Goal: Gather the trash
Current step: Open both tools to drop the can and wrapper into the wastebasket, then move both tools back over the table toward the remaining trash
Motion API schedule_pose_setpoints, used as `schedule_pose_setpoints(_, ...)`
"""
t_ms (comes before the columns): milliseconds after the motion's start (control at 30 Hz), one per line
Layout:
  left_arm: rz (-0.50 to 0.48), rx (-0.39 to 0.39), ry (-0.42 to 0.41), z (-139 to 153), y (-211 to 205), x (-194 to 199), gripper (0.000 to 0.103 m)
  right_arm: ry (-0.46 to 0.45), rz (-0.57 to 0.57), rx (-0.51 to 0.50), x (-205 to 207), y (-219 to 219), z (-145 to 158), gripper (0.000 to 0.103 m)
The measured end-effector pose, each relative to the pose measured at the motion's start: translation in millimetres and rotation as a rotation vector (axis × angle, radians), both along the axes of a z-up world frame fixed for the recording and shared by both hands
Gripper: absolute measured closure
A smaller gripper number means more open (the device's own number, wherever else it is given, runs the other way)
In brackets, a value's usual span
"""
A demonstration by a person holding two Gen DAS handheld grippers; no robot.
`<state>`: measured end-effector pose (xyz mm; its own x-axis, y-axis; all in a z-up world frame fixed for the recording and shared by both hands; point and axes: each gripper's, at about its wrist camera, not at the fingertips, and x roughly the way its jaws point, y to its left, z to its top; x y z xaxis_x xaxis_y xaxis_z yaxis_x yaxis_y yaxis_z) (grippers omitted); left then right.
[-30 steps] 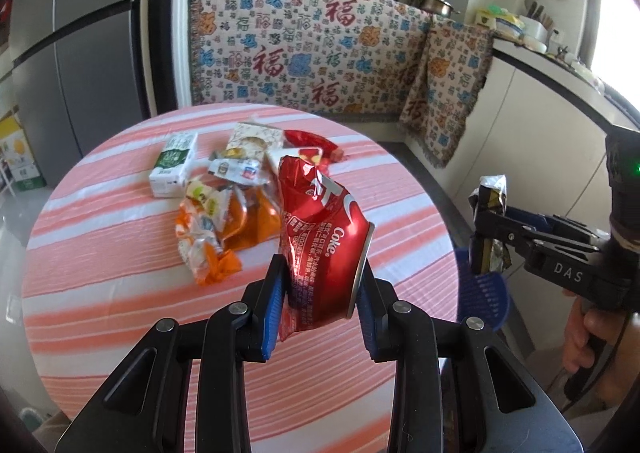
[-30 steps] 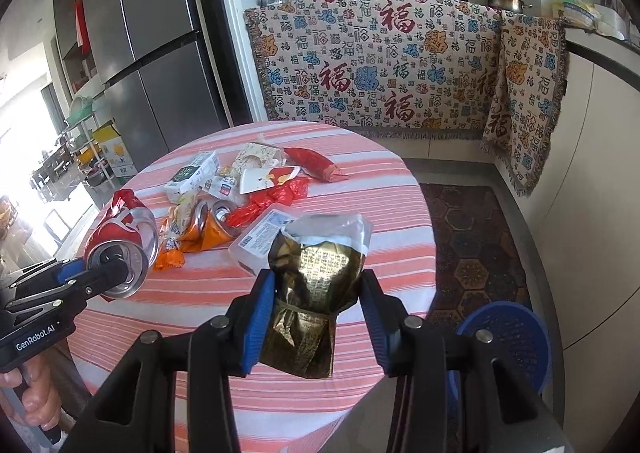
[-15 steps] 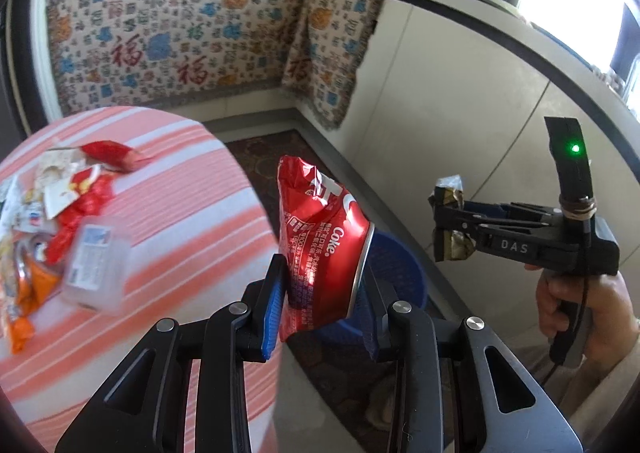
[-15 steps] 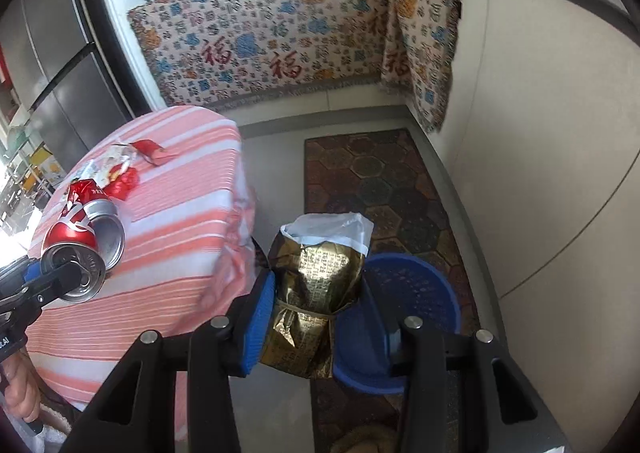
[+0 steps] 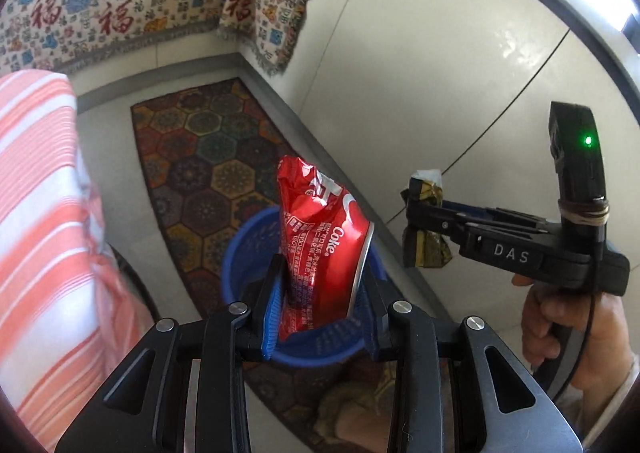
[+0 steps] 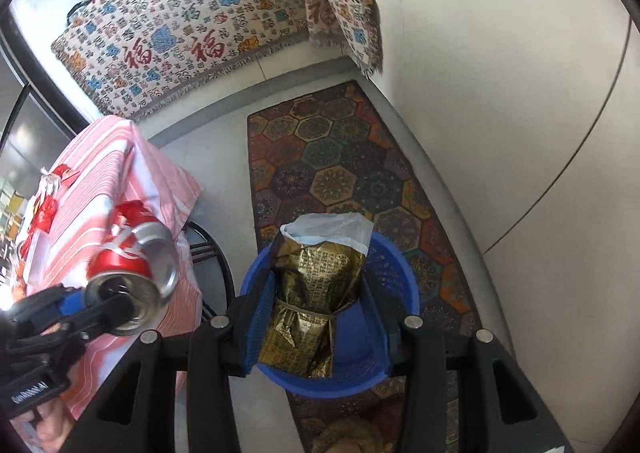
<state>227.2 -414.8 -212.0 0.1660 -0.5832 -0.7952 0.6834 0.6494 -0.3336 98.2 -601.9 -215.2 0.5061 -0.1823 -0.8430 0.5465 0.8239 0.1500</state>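
My left gripper [image 5: 320, 309] is shut on a crushed red Coke can [image 5: 320, 253], which hangs over a blue basket [image 5: 248, 253] on the floor. My right gripper [image 6: 316, 325] is shut on a crumpled gold wrapper [image 6: 316, 285] with a white plastic top, above the same blue basket [image 6: 400, 277]. The right gripper [image 5: 416, 241] with the gold wrapper [image 5: 424, 253] shows at the right of the left wrist view. In the right wrist view, the left gripper [image 6: 104, 305] and the red can [image 6: 132, 265] appear at the left.
A round table with a pink striped cloth [image 5: 40, 213] stands left of the basket, and more litter [image 6: 44, 209] lies on it. A patterned rug [image 6: 340, 161] lies under the basket. White cabinet fronts [image 5: 420, 73] rise at the right. A patterned cloth [image 6: 200, 13] hangs behind.
Both grippers have swung from above the table to the right and down, over the blue basket. Each still grips its piece of trash.
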Motion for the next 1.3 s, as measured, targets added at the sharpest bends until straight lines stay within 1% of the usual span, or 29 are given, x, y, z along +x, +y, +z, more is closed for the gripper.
schedule_pose_setpoints(167,-0.027,-0.002,0.013,-9,-16,-1,0.07,0.009,-0.026,0.028,-5,-19,-11,0.059)
schedule_pose_setpoints(300,-0.037,0.006,-0.011,-19,-28,0,0.067,0.011,-0.06,0.039,-6,-29,-18,0.056)
schedule_pose_setpoints(333,-0.036,0.003,-0.02,-20,-32,0,0.065,0.008,-0.073,0.046,-6,-32,-20,0.05)
schedule_pose_setpoints(367,-0.042,-0.006,-0.019,-22,-34,0,0.056,0.005,-0.084,0.06,-7,-35,-22,0.043)
schedule_pose_setpoints(400,-0.043,-0.014,-0.02,-24,-36,1,0.048,0.0,-0.095,0.071,-7,-38,-23,0.043)
schedule_pose_setpoints(433,-0.041,-0.023,-0.022,-24,-40,2,0.046,-0.006,-0.103,0.078,-8,-39,-23,0.043)
schedule_pose_setpoints(467,-0.043,-0.03,-0.02,-26,-43,4,0.044,-0.012,-0.107,0.083,-8,-41,-23,0.043)
schedule_pose_setpoints(567,-0.038,-0.044,-0.007,-23,-47,8,0.043,-0.036,-0.127,0.08,-13,-45,-17,0.043)
schedule_pose_setpoints(700,-0.004,-0.064,-0.017,-6,-30,7,0.043,-0.085,-0.159,0.036,-20,-44,-1,0.043)
schedule_pose_setpoints(733,0.006,-0.071,-0.021,1,-21,4,0.042,-0.103,-0.159,0.016,-21,-41,5,0.043)
schedule_pose_setpoints(800,0.025,-0.068,-0.04,13,-1,-3,0.037,-0.124,-0.153,-0.019,-19,-36,15,0.043)
schedule_pose_setpoints(867,0.044,-0.052,-0.07,26,27,-15,0.037,-0.139,-0.134,-0.069,-14,-26,25,0.043)
schedule_pose_setpoints(967,0.073,-0.028,-0.089,37,72,-29,0.036,-0.156,-0.093,-0.148,-3,-5,41,0.043)
schedule_pose_setpoints(1033,0.108,0.0,-0.113,39,111,-39,0.035,-0.171,-0.046,-0.194,9,16,51,0.043)
schedule_pose_setpoints(1100,0.15,0.036,-0.132,39,146,-45,0.035,-0.19,0.006,-0.217,20,39,59,0.043)
schedule_pose_setpoints(1200,0.252,0.09,-0.161,35,210,-48,0.035,-0.218,0.098,-0.227,35,82,65,0.043)
schedule_pose_setpoints(1300,0.36,0.14,-0.183,29,266,-44,0.035,-0.242,0.208,-0.238,52,137,68,0.043)
